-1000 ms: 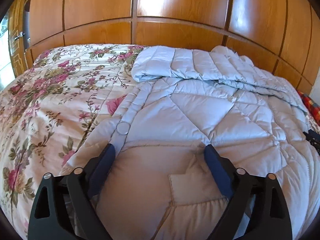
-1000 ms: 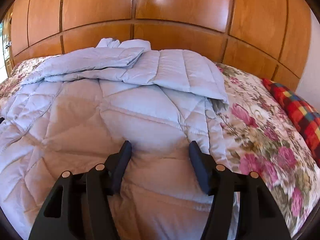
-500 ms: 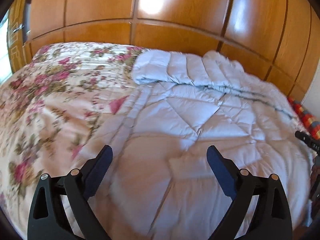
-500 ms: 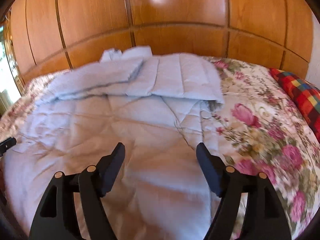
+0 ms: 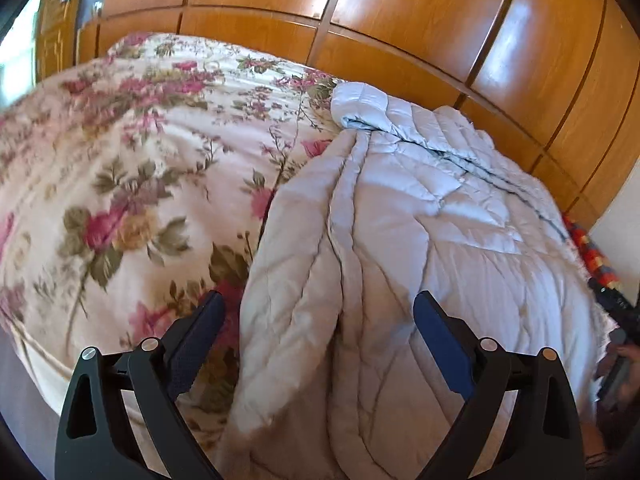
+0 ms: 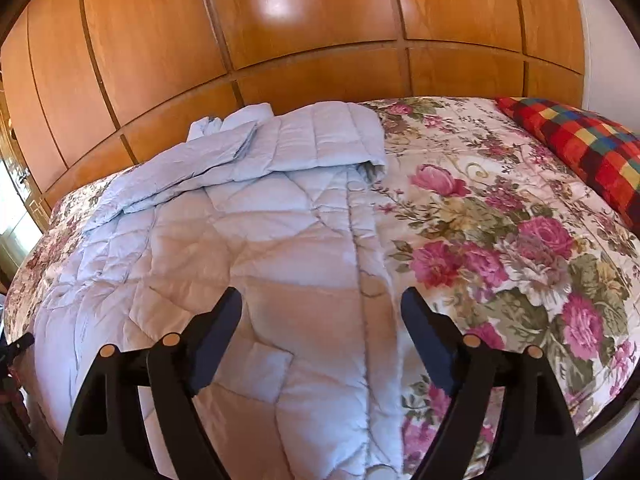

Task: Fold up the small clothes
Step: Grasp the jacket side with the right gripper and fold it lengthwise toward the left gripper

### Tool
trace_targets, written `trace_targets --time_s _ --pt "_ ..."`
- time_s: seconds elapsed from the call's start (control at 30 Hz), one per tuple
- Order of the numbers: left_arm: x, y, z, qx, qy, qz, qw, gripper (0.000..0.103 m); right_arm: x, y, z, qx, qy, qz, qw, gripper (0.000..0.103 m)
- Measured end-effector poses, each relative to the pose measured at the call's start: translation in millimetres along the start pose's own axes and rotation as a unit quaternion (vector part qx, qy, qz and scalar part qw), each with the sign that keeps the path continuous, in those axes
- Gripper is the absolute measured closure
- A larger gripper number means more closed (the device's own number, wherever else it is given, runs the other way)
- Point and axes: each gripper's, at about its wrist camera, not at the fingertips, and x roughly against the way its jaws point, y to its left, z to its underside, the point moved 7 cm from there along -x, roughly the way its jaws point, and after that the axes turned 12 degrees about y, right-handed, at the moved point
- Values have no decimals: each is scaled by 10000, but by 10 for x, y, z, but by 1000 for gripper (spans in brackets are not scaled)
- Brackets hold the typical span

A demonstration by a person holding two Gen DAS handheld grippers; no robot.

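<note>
A pale blue quilted puffer jacket (image 5: 420,240) lies spread flat on the floral bed, its sleeves folded across the far end (image 6: 312,144). It also shows in the right wrist view (image 6: 248,248). My left gripper (image 5: 320,344) is open and empty, hovering above the jacket's near left edge. My right gripper (image 6: 322,328) is open and empty above the jacket's near right edge, close to the snap placket (image 6: 372,288). The right gripper's handle shows at the far right of the left wrist view (image 5: 618,344).
A floral bedspread (image 5: 120,184) covers the bed and also shows in the right wrist view (image 6: 500,240). A red checked cushion (image 6: 580,144) lies at the far right. Wooden wardrobe panels (image 6: 280,40) stand behind the bed. The bed's near edge drops off below both grippers.
Both grippers have pulled back and risen away from the jacket toward the near bed edge. The left view has swung left and the right view right. Both stay open.
</note>
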Motion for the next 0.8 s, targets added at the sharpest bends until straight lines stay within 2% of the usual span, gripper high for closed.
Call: trace_targets --time_s 0.13,0.23,0.3,0.37,0.53,0.67,0.73,0.8 --pt "-1 -73 17 -148 20 172 9997 9 -25 -170 105 -156 170 0 9997 21" --pt "0 -135 37 -237 74 384 9990 9 -54 -294 200 -384 352 -384 9979 21" --pt "-20 -130 47 -301 134 344 9989 14 -66 -355 253 -540 480 -661 9952 20" --pt "-51 -96 58 -217 216 409 9987 24 -72 -383 282 -581 555 -804 9935 20" --pt "-28 -16 51 41 276 653 9975 32 -50 -397 297 -622 559 -972 9918 20" --pt "10 -10 24 5 263 655 9975 32 -24 -486 281 -931 503 -1198 9871 25" --pt "-11 15 15 55 294 717 9970 32 -15 -548 290 -1144 516 -1464 9812 31" --pt "-35 26 17 81 332 790 9963 32 -19 -561 322 -1234 621 -1768 9745 33"
